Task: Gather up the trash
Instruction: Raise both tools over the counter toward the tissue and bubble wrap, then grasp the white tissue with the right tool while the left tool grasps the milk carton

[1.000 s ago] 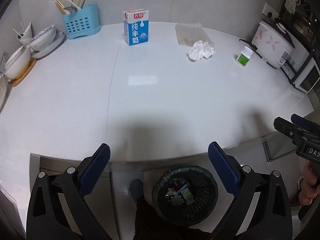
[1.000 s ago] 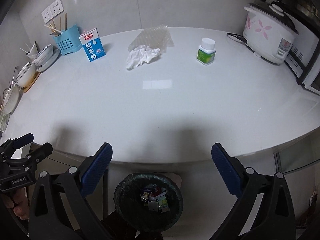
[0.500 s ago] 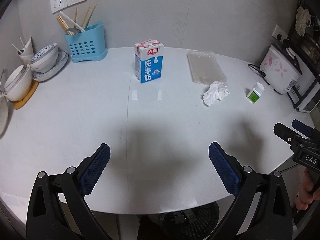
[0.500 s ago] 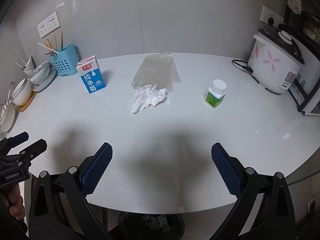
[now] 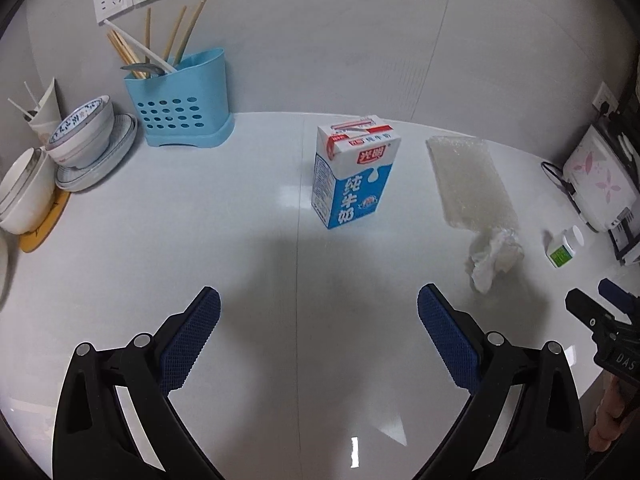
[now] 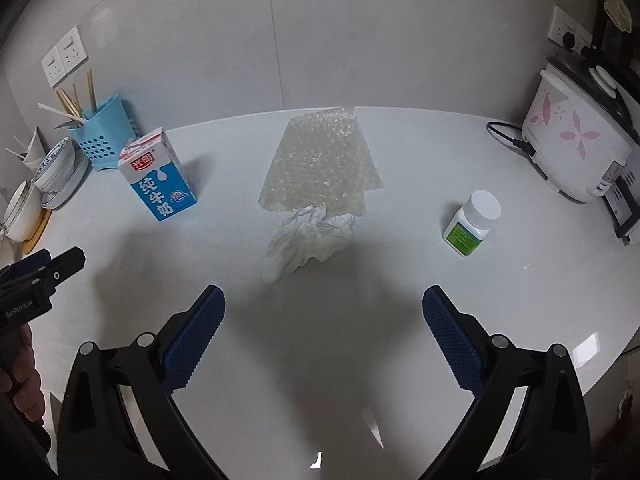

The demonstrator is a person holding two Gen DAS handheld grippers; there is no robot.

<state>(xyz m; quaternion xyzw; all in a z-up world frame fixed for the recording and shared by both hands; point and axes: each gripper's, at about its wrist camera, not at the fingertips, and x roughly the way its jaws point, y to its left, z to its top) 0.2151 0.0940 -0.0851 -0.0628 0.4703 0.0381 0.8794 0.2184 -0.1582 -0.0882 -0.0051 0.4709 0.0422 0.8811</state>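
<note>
While poised over the white countertop (image 5: 160, 240), left gripper (image 5: 319, 312) spread wide, blue pads (image 5: 188, 338) apart and gripping nothing. Straight ahead and slightly right of it, upright: blue-and-white milk carton (image 5: 354, 172). Further right: flat sheet of bubble wrap (image 5: 470, 180), with crumpled white tissue (image 5: 494, 256) touching its near edge. Beyond that, near the right edge: small white pill bottle (image 5: 564, 246) with green label. Right gripper (image 6: 324, 306) likewise spread wide and empty, above the counter with the tissue (image 6: 310, 240) just ahead, between the lines of its fingers. To its front left, the carton (image 6: 158, 180); to its front right, the bottle (image 6: 472, 222). Off to far left: blue utensil holder (image 5: 180, 106) and stacked bowls (image 5: 80, 132); to far right: rice cooker (image 6: 576, 148).
</note>
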